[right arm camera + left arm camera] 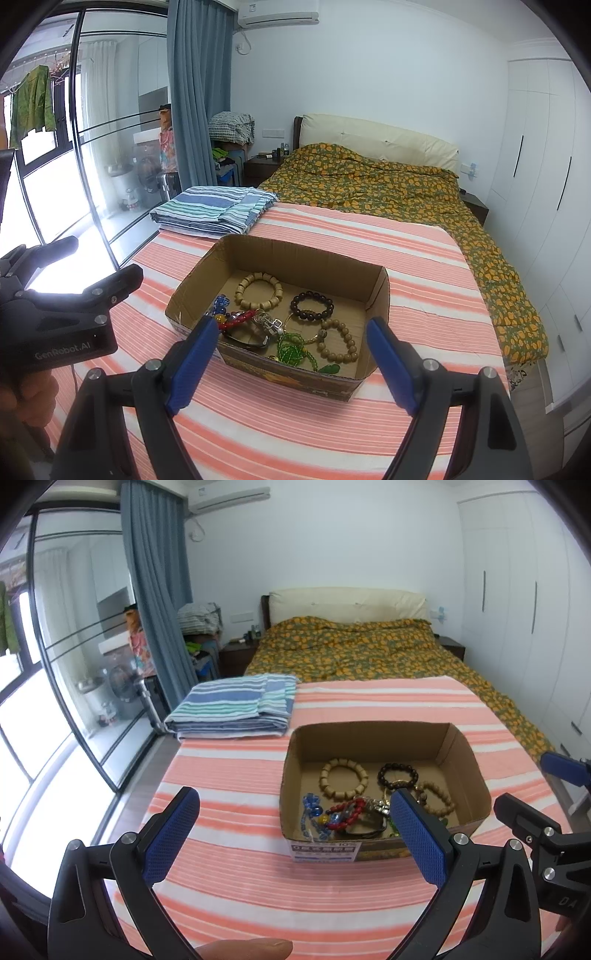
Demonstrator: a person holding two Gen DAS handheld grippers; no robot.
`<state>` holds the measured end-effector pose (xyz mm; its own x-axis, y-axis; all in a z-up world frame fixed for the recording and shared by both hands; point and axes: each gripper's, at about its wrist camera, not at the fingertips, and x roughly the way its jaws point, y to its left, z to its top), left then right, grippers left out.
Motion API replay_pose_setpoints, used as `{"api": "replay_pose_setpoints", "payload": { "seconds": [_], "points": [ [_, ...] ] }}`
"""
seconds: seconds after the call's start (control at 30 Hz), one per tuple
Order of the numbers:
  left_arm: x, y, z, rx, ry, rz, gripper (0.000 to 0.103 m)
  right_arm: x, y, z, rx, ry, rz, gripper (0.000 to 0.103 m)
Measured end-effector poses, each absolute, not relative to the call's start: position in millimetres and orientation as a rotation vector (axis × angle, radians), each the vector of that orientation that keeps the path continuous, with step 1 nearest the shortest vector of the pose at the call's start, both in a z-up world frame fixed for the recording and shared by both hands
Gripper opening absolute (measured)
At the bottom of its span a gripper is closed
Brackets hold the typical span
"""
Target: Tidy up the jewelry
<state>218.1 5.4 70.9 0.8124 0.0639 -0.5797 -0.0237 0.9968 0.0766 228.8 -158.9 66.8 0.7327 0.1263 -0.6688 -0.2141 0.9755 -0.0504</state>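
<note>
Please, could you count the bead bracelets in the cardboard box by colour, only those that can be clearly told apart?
Light tan wooden bracelet: 1
Dark brown bracelet: 1
Olive-tan round-bead bracelet: 1
Red bracelet: 1
Green strand: 1
Blue strand: 1
Total: 6. The tangled metal pieces in the cardboard box are not counted.

"GenRobot.AI" stands in pale letters on the black body of the left tongs (55, 317), seen to the left of the right tongs (291, 350) in the right wrist view. In the left wrist view, "DA" shows on the black body at the lower right. The open brown cardboard box (472, 775), just ahead of the left tongs, carries a front label reading "10"; its other print is too small to read.
</note>
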Motion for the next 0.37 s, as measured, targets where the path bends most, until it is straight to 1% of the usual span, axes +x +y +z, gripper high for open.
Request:
{"api": "replay_pose_setpoints", "payload": {
  "seconds": [0.37],
  "points": [
    [216.3, 6.0, 68.6, 0.065, 0.624, 0.047, 0.103, 226.7, -162.1, 66.7, -0.118, 0.729, 0.184, 0.084]
  ]
}}
